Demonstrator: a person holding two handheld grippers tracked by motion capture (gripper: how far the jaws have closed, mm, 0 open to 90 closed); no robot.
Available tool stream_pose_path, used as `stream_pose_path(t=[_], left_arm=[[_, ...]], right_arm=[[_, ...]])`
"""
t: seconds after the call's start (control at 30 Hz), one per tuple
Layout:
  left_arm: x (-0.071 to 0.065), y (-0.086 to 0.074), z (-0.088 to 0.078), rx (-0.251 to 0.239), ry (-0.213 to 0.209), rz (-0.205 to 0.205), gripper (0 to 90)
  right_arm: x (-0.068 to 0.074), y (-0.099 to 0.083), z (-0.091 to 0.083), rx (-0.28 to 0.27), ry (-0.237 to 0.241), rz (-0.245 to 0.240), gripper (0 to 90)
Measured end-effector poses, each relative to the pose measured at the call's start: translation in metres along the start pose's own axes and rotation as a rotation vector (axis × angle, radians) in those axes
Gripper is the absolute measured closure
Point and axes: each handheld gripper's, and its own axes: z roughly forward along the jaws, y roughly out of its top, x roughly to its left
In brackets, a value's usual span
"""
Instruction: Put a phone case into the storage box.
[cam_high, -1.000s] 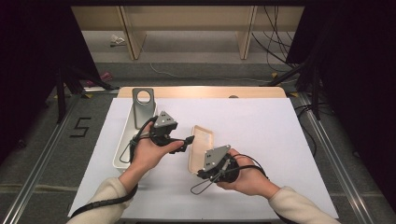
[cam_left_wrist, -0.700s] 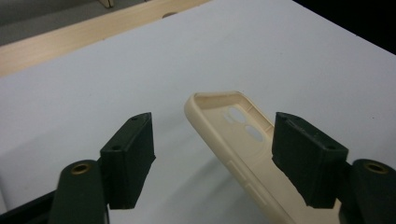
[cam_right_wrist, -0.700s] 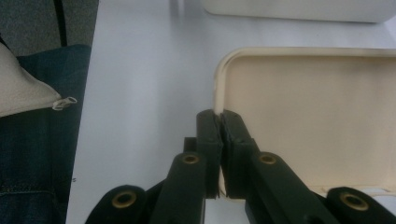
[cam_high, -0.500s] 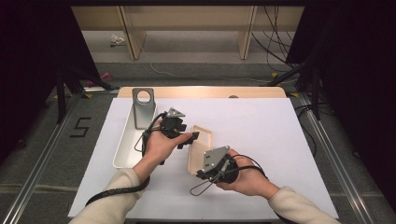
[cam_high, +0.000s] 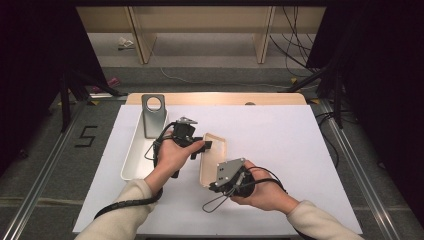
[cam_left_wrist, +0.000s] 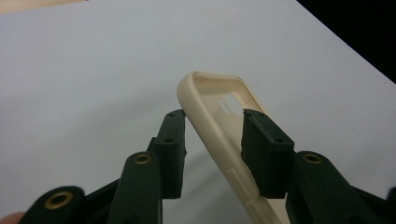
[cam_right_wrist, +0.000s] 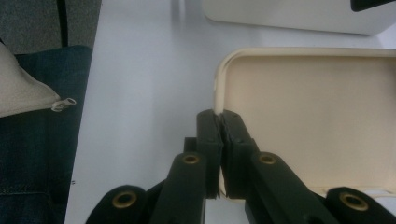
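At frame centre, the cream phone case (cam_high: 212, 160) looks light and bendy; its thin rim suits gripping. The right gripper (cam_right_wrist: 220, 122) is clamped on one edge, while the left gripper (cam_left_wrist: 212, 135), jaws just closing, straddles the opposite rim, not yet squeezing.

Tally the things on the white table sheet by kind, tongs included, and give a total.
Phone case, cream: 1
Tray, white: 1
Metal plate with a round hole, grey: 1
Tongs: 2, left tongs and right tongs
Total: 5
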Motion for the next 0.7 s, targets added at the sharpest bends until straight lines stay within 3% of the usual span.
stream_pose_path(t=[0.4, 0.7], left_arm=[[-0.008, 0.004, -0.007, -0.071, -0.054, -0.056, 74.8], [-0.023, 0.01, -0.014, -0.117, -0.084, -0.029, 81.3]], right_arm=[[0.0, -0.001, 0.006, 0.017, 0.004, -0.005, 88.2], [-0.003, -0.004, 0.009, 0.038, -0.007, -0.004, 88.2]])
